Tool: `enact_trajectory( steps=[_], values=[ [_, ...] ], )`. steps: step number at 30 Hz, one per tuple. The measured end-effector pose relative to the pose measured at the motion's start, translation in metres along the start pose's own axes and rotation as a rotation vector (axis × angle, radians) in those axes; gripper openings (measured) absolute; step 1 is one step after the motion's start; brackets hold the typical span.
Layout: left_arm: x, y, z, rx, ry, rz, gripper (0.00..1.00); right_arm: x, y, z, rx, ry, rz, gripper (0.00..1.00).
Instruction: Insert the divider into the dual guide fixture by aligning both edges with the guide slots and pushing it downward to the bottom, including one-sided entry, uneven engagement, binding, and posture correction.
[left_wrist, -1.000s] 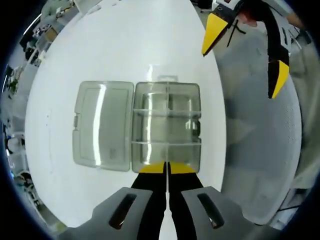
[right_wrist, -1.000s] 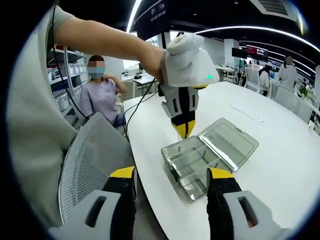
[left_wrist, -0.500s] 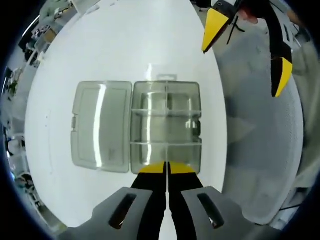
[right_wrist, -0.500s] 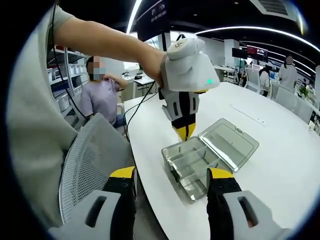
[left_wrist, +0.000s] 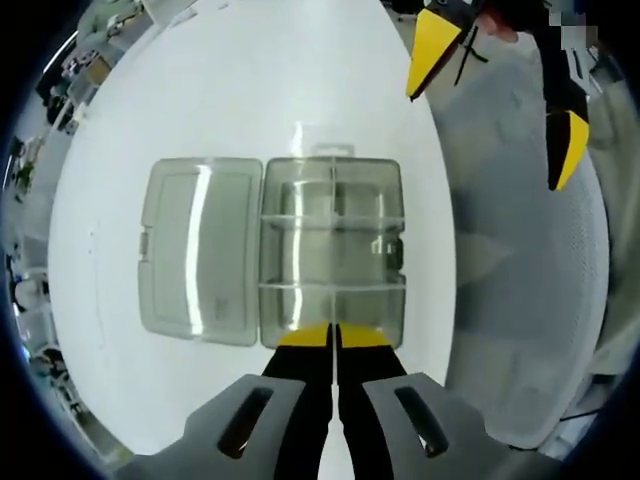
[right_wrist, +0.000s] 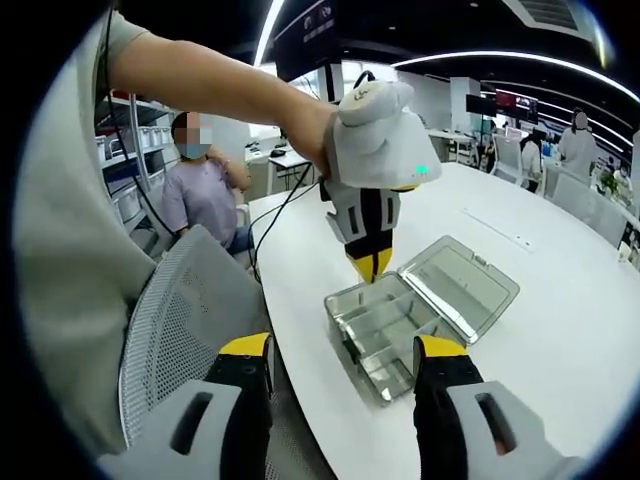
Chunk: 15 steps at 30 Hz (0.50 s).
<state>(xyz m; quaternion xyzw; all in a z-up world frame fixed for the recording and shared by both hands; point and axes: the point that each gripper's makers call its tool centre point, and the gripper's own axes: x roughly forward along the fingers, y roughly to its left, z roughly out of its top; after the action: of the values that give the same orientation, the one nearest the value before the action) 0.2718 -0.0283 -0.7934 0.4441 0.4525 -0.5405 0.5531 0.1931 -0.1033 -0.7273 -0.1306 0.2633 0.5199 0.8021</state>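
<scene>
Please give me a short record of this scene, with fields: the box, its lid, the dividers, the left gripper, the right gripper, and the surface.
box: clear plastic box, on the table
lid: open, lying flat beside the box
dividers: two clear dividers cross the inside
left gripper: jaws shut, tips at the box's near rim
right gripper: jaws open, holds nothing, away from the box
surface: white table
</scene>
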Motion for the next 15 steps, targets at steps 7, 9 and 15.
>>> enact_trajectory(
  steps=[7, 9, 15],
  values=[
    [0.0049, 0.0003, -0.0003, -0.001, 0.007, -0.007, 0.0, 0.0005, 0.0003, -0.0007, 0.005, 0.001, 0.003, 0.53],
    [0.0056, 0.0006, -0.0005, 0.002, 0.009, -0.008, 0.0, 0.0004, -0.0003, -0.0014, 0.006, 0.002, 0.004, 0.53],
    [0.0088, 0.0009, -0.0006, 0.019, 0.015, -0.008, 0.0, 0.0011, -0.0008, -0.0024, 0.014, 0.001, 0.004, 0.53]
  ],
)
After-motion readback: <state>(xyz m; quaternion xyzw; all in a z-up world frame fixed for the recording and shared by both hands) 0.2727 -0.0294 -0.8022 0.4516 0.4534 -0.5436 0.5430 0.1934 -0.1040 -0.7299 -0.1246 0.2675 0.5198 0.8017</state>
